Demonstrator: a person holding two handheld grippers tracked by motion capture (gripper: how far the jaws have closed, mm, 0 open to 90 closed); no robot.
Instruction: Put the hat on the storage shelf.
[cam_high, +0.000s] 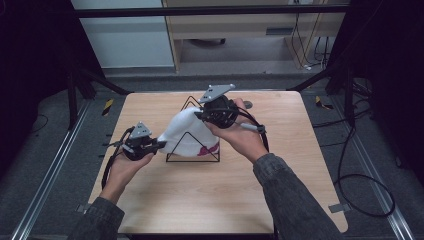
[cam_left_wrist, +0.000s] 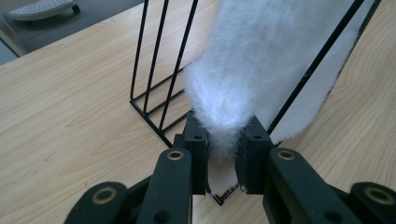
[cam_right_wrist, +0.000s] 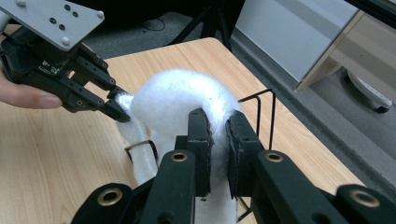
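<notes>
I see a white fleece hat (cam_high: 187, 131) draped over a black wire rack (cam_high: 193, 150) near the middle of the counter (cam_high: 220, 195), slightly toward the far half.

Hat orientation: its long axis runs roughly left to right across the counter in the high view, rising from a low left tip to a rounded crown at the upper right. A dark red patch shows on its lower right edge, near the rack's base.

Left gripper (cam_high: 159, 144): fingers pinch the hat's left tip. In the left gripper view the fleece (cam_left_wrist: 261, 60) is squeezed between the two pads, and the rack's wires (cam_left_wrist: 159, 79) stand just behind and to both sides of it.

Right gripper (cam_high: 202, 116): fingers clamp a fold of the crown. In the right gripper view the fleece (cam_right_wrist: 177, 100) bulges up between the pads, the left gripper (cam_right_wrist: 119, 109) shows at the upper left biting the hat's far end, and a rack wire (cam_right_wrist: 261, 112) stands just beside the hat on the right.

Room: the near half of the counter is bare wood. The left gripper sits near the counter's left edge; the right side has more open surface. The far edge lies not far behind the rack. Cables hang beyond the right edge on the floor (cam_high: 360, 165).
</notes>
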